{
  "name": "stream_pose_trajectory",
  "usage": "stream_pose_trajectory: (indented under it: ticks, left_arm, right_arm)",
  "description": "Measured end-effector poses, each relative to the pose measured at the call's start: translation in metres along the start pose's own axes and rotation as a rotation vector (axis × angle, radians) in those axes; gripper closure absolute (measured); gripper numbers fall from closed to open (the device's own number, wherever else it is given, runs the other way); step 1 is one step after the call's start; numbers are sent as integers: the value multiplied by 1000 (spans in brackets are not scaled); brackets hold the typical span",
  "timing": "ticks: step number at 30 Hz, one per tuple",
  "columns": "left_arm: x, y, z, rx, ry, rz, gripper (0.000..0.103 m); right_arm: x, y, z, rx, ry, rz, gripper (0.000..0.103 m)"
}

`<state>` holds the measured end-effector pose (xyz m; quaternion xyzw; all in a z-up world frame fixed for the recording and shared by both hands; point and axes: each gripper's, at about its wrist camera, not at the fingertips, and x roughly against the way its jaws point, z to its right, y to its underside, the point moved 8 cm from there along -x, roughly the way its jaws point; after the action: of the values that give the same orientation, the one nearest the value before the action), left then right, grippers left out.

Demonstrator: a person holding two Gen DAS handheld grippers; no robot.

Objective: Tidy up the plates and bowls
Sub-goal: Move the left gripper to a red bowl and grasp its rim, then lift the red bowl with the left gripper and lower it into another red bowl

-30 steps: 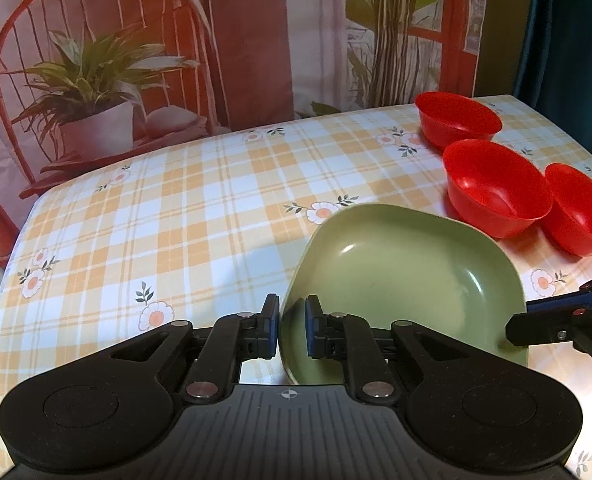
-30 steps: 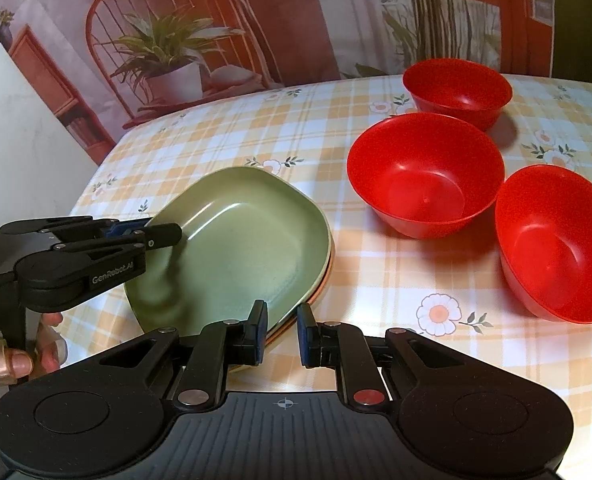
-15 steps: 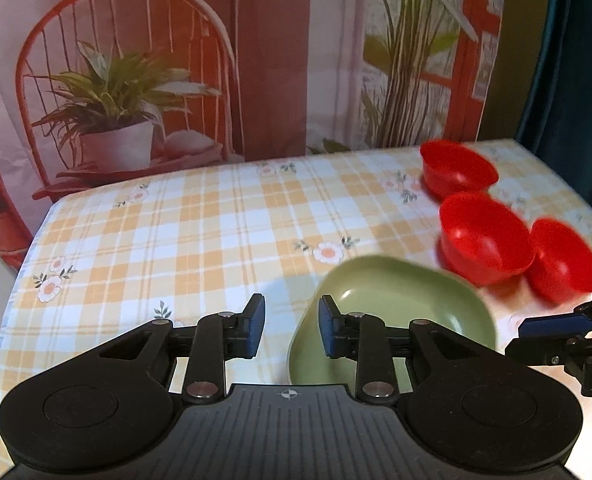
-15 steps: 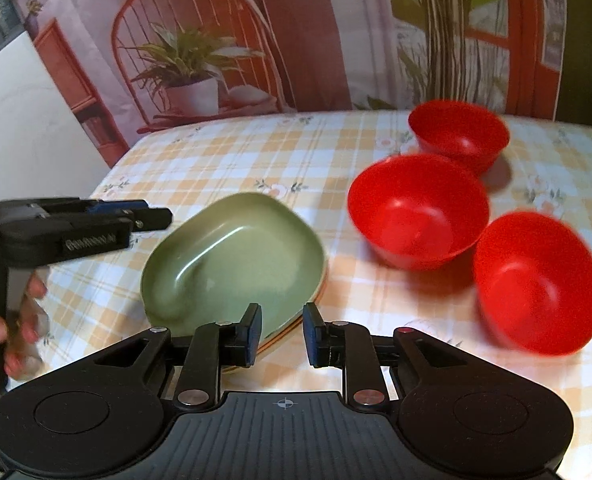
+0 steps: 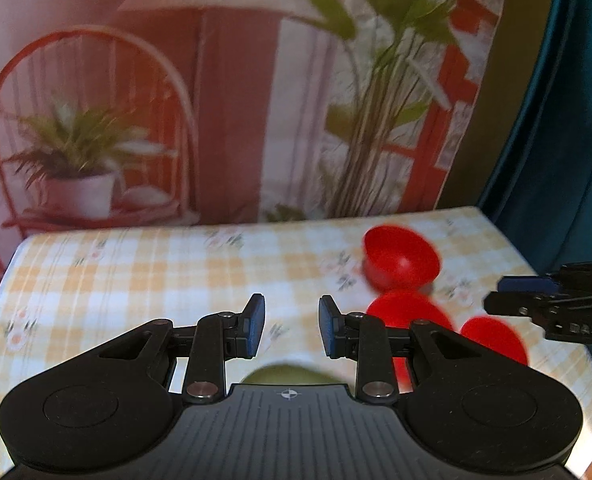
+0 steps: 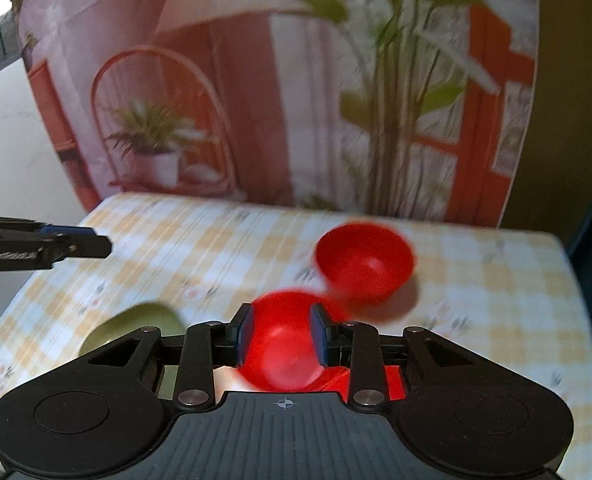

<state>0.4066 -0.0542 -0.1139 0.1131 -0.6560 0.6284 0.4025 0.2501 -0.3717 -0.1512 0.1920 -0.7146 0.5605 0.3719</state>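
Observation:
The green plate (image 6: pixel 136 320) lies on the checked tablecloth; in the left wrist view only its far rim (image 5: pixel 284 374) shows below my left gripper (image 5: pixel 290 328), which is open, empty and raised above the table. Three red bowls stand at the right: the far bowl (image 5: pixel 401 256), the middle bowl (image 5: pixel 405 312) and the near bowl (image 5: pixel 493 338). My right gripper (image 6: pixel 282 334) is open and empty, raised over the middle red bowl (image 6: pixel 284 348), with the far bowl (image 6: pixel 363 260) beyond it. Both views are blurred.
The table (image 5: pixel 136 276) carries a yellow checked cloth with flowers. A printed backdrop of a chair and plants (image 5: pixel 88 152) hangs behind it. A dark blue curtain (image 5: pixel 567 120) is at the right. The other gripper shows at the edge of each view.
My left gripper let go of the green plate, opened and lifted back. My right gripper opened wider and rose too. The plate now lies on the stack on the table.

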Motion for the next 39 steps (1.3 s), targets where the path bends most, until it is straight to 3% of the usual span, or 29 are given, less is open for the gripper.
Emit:
stream_pose_trajectory:
  ticks: [7, 11, 17, 23, 31, 34, 39]
  left_arm:
    - [-26, -57, 42, -39, 26, 53, 72]
    - [-67, -71, 61, -42, 36, 36, 72]
    - [-141, -50, 75, -1, 75, -82, 72]
    - [-189, -32, 81, 21, 102, -167, 72]
    - [-219, -15, 81, 30, 116, -226, 73]
    - [-223, -15, 83, 23, 136, -224, 83]
    - [-224, -12, 85, 2, 144, -220, 90]
  right_arm:
    - [-22, -34, 62, -57, 41, 44, 72]
    - [-46, -42, 90, -93, 55, 45, 70]
    - [-89, -31, 111, -136, 57, 4, 69]
    - [-120, -12, 123, -189, 49, -44, 71]
    - [-137, -2, 123, -222, 16, -84, 80]
    - [-140, 0, 123, -226, 18, -94, 84]
    - [-145, 6, 127, -264, 18, -115, 89]
